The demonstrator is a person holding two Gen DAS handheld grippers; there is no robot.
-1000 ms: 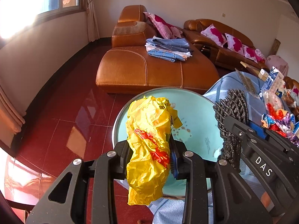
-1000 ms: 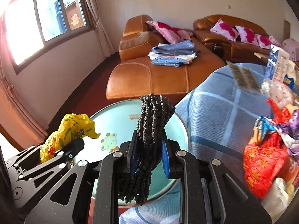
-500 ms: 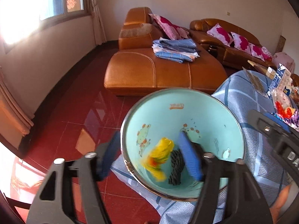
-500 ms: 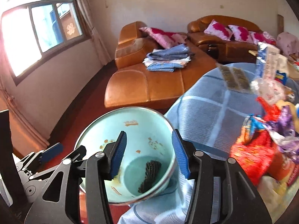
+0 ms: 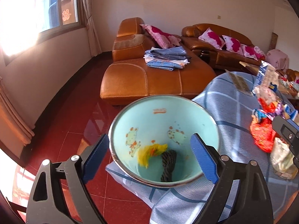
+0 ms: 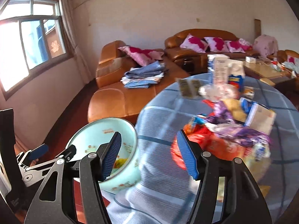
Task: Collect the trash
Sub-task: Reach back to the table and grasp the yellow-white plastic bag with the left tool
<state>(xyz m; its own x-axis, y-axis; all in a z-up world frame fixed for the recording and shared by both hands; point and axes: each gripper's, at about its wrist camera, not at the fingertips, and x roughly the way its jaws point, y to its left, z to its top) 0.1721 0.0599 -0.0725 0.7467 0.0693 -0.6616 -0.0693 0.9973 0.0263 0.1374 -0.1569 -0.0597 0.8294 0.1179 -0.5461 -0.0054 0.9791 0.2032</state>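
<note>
A light-green bin (image 5: 164, 115) with cartoon prints stands beside the round table. A yellow wrapper (image 5: 147, 154) and a dark knitted piece (image 5: 168, 163) lie at its bottom. My left gripper (image 5: 149, 157) is open and empty, above the bin's mouth. My right gripper (image 6: 149, 155) is open and empty, over the table edge, with the bin (image 6: 104, 128) to its left. A heap of red, purple and blue wrappers (image 6: 224, 128) lies on the table; it also shows in the left wrist view (image 5: 265, 123).
The table has a blue checked cloth (image 5: 229, 100). Cartons and a clear bag (image 6: 224, 71) stand further back on it. An orange leather sofa (image 5: 149, 78) with folded clothes stands behind the bin. The floor (image 5: 74, 112) is red tile.
Both grippers opened and dropped their loads: the yellow wrapper and the dark knitted piece now lie in the bin. The right gripper has swung right toward the table's wrapper heap.
</note>
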